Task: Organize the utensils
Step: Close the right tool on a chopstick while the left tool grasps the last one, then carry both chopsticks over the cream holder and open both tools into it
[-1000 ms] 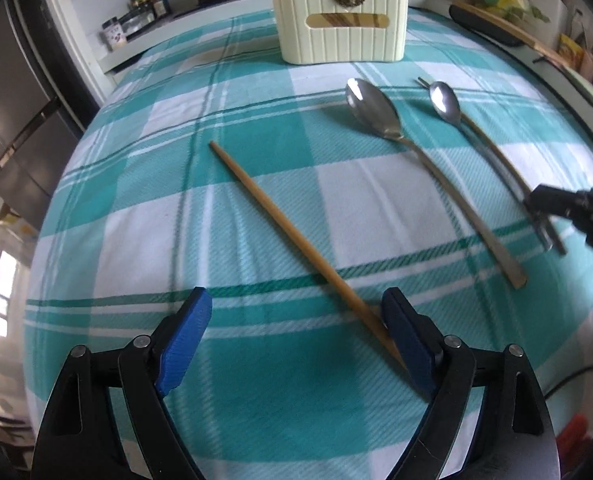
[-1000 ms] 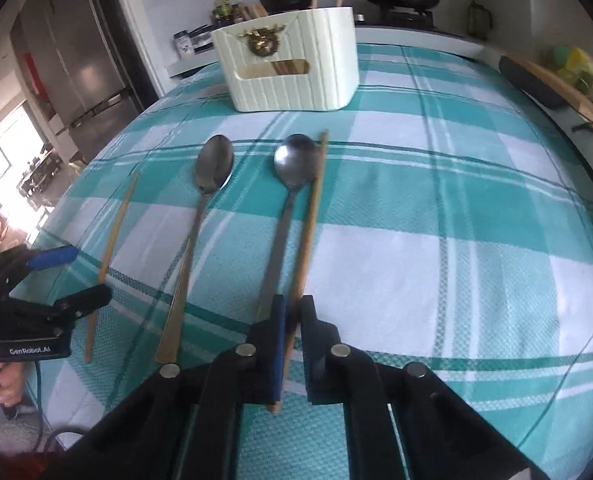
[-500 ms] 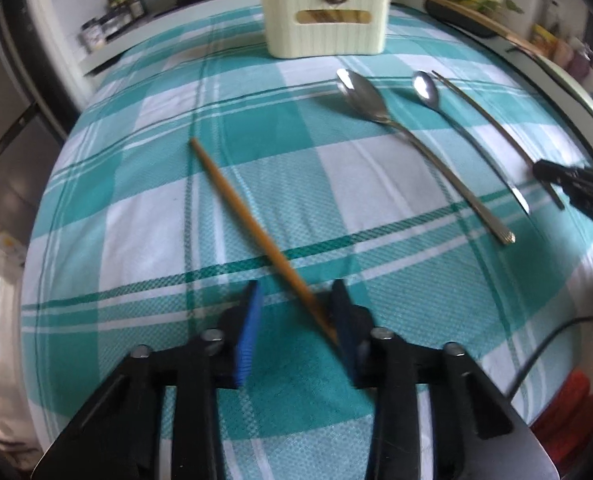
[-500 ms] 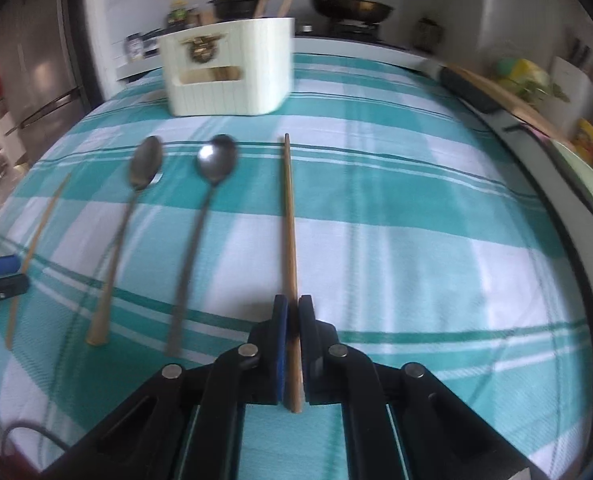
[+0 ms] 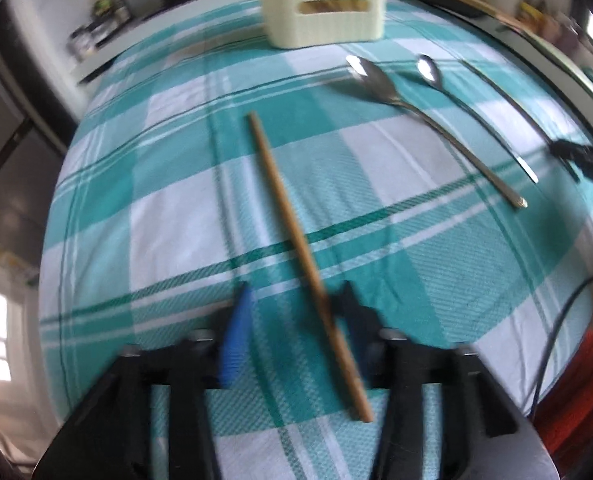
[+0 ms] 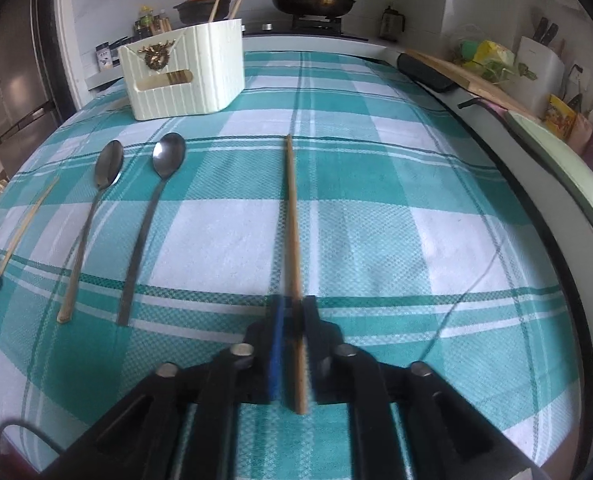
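Each pair of tongs has one wooden chopstick between its jaws, and both sticks lie flat on the checked cloth of the bench (image 6: 396,184). The left tongs (image 5: 292,312) have just been opening and now stand about half open. The left chopstick (image 5: 292,240) runs between the pads, close against the right-hand one, though blur hides whether they touch; nothing grips it. Its long axis points away from the tongs and leans left, its far tip well short of the cream holder (image 5: 324,4) ahead.

The right tongs (image 6: 292,312) have also just been opening, to a narrow gap. The right chopstick (image 6: 294,248) lies in that gap, apparently released, its long axis straight ahead along the fingers. The holder (image 6: 184,72) stands ahead and to the left of these tongs.

Two spoons lie between the two chopsticks, handles toward the tongs: the gold-handled spoon (image 6: 92,216) nearer the left tongs, the dark-handled spoon (image 6: 148,216) nearer the right.

Judging by the layout, each hand is nearest its own chopstick and each needs a fresh close before any lift toward the holder.
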### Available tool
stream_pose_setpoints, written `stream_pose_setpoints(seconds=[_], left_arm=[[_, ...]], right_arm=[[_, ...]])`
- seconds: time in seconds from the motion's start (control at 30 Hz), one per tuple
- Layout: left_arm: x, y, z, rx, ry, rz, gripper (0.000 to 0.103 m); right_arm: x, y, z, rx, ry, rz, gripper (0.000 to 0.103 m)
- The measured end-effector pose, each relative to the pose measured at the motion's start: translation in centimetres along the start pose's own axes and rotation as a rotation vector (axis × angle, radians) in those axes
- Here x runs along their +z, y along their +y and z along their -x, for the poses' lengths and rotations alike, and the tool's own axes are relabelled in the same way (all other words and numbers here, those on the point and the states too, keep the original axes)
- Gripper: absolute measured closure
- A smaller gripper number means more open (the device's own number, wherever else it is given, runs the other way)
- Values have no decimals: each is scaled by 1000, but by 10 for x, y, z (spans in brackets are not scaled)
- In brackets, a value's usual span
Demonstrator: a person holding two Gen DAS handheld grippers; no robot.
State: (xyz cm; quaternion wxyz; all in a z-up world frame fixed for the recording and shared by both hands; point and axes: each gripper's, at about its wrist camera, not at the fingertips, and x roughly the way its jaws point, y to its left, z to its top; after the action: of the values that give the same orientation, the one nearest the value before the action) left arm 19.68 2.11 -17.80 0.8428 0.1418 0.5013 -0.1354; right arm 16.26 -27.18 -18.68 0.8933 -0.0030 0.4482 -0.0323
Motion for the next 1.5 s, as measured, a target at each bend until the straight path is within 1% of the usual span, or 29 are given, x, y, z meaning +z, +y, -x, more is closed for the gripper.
stream_pose_setpoints(seconds=[0.03, 0.07, 0.17, 0.23, 0.33, 0.43, 0.57, 0.67, 0.8, 0.87, 1.03, 1.1, 1.17, 1.2, 1.23, 1.27, 1.3, 1.33, 1.47, 1.5], left_arm=[[-1, 2, 0, 6, -1, 13, 32], [-1, 3, -1, 2, 0, 24, 30], [0, 7, -6, -22, 15, 55, 27], [1, 10, -10, -19, 22, 82, 19], [5, 16, -16, -33, 32, 120, 13], [8, 18, -20, -32, 36, 122, 7], [14, 22, -23, -48, 57, 104, 8], [22, 26, -25, -66, 77, 85, 14], [38, 27, -32, -90, 100, 54, 22], [48, 26, -35, -93, 106, 40, 28], [70, 23, -43, -105, 121, 22, 46], [80, 20, -46, -104, 129, 12, 50], [88, 19, -49, -117, 132, 13, 58], [94, 20, -52, -128, 131, 19, 65], [99, 20, -54, -125, 131, 26, 74], [104, 21, -57, -117, 125, 34, 87], [108, 21, -59, -119, 119, 46, 94], [112, 23, -62, -136, 112, 67, 96], [116, 28, -60, -158, 68, 106, 98], [116, 31, -55, -157, 46, 116, 98]], right_arm=[[1, 1, 0, 6, 4, 7, 63], [0, 3, 0, 11, 5, 18, 60], [0, 6, -1, 12, 14, 54, 60], [1, 6, -2, 13, 23, 69, 60], [4, 4, -3, 17, 32, 95, 60], [8, 3, -6, 31, 49, 120, 60], [17, -2, -11, 78, 98, 141, 60], [24, -6, -15, 114, 147, 166, 60], [38, -8, -24, 131, 198, 186, 60], [48, -8, -32, 139, 217, 189, 60], [73, -8, -49, 149, 244, 192, 60], [85, -7, -59, 147, 251, 191, 61], [99, -4, -69, 143, 255, 186, 64], [105, -3, -73, 141, 253, 185, 66], [112, -1, -79, 140, 260, 180, 73], [116, 0, -83, 137, 259, 173, 79], [122, 0, -87, 126, 250, 164, 84], [126, 1, -91, 118, 251, 161, 97], [138, -7, -96, 149, 242, 83, 98], [139, -9, -91, 162, 222, 66, 98]])
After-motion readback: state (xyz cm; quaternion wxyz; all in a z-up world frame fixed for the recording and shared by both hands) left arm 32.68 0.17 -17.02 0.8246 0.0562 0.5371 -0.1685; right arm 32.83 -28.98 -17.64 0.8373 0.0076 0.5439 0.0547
